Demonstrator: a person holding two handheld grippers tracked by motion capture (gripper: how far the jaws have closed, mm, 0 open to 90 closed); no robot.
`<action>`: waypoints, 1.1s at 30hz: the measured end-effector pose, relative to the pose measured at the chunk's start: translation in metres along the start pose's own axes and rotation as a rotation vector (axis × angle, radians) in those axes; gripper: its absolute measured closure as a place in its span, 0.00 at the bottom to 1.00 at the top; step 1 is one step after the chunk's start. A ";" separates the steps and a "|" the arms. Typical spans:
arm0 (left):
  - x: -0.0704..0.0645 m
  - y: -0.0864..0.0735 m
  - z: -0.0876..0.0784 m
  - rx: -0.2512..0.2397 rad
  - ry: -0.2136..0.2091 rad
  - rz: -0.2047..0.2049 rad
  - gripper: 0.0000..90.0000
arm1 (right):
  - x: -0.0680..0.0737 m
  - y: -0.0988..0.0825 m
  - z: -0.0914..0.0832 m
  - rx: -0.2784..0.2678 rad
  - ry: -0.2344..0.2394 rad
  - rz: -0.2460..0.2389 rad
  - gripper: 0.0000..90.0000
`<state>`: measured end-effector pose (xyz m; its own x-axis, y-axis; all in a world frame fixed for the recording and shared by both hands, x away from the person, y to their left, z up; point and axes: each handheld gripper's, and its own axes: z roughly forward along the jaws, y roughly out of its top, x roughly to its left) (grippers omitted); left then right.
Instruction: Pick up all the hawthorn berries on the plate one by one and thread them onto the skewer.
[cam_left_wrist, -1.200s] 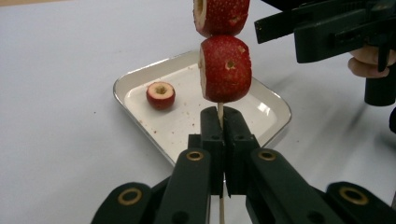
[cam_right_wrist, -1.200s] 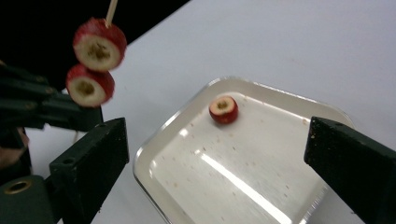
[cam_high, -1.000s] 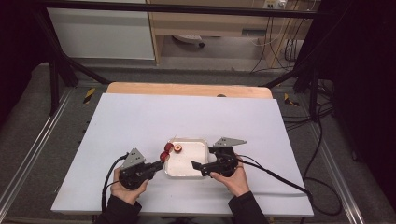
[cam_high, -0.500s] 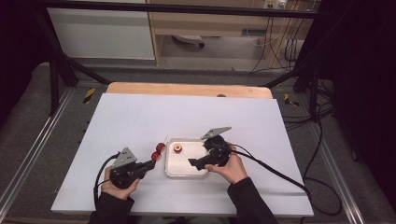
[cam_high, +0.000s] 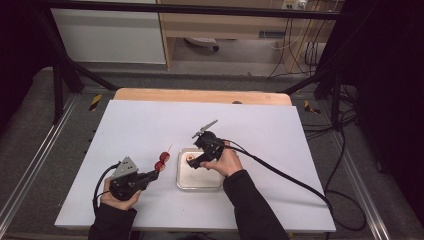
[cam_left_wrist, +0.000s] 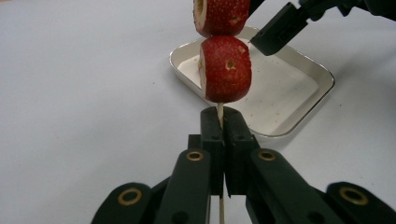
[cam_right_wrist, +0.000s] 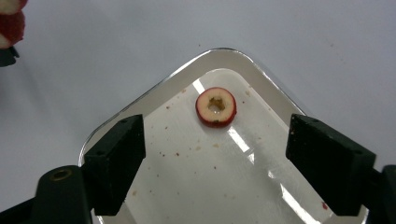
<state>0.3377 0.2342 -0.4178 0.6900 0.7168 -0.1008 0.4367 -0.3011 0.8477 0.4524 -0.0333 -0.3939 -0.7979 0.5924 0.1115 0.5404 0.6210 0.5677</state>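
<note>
Straight ahead of the right gripper (cam_right_wrist: 215, 154), between and just beyond its wide, empty, just-narrowing jaws, a fruit slice (cam_right_wrist: 215, 107) lies flat in the tray (cam_right_wrist: 154, 93). Well off to its side, the left gripper (cam_left_wrist: 223, 135) pinches the skewer (cam_left_wrist: 220, 112), stick pointing away, so the right hand is nearer.

Two red fruits (cam_left_wrist: 225, 65) on upright skewer (cam_left_wrist: 220, 114), cored slice (cam_right_wrist: 215, 107) in tray (cam_right_wrist: 140, 105)

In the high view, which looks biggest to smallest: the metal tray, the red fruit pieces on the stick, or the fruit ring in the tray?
1. Metal tray
2. Red fruit pieces on the stick
3. Fruit ring, which looks smallest, though the right gripper partly covers it, so this is unsure.
</note>
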 end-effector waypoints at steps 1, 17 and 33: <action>0.001 0.000 0.000 0.001 0.000 -0.001 0.98 | 0.000 0.002 0.003 0.010 -0.007 -0.003 0.27; 0.000 0.001 -0.001 -0.004 0.001 -0.002 0.98 | -0.005 0.024 0.036 0.122 -0.020 -0.040 0.47; 0.000 0.001 0.000 0.001 0.001 0.000 0.98 | -0.009 0.023 0.045 0.154 0.013 -0.020 0.67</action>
<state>0.3375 0.2339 -0.4170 0.6897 0.7172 -0.1001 0.4369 -0.3019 0.8473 0.4841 -0.0006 -0.4185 -0.8114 0.5735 0.1124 0.5586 0.7045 0.4378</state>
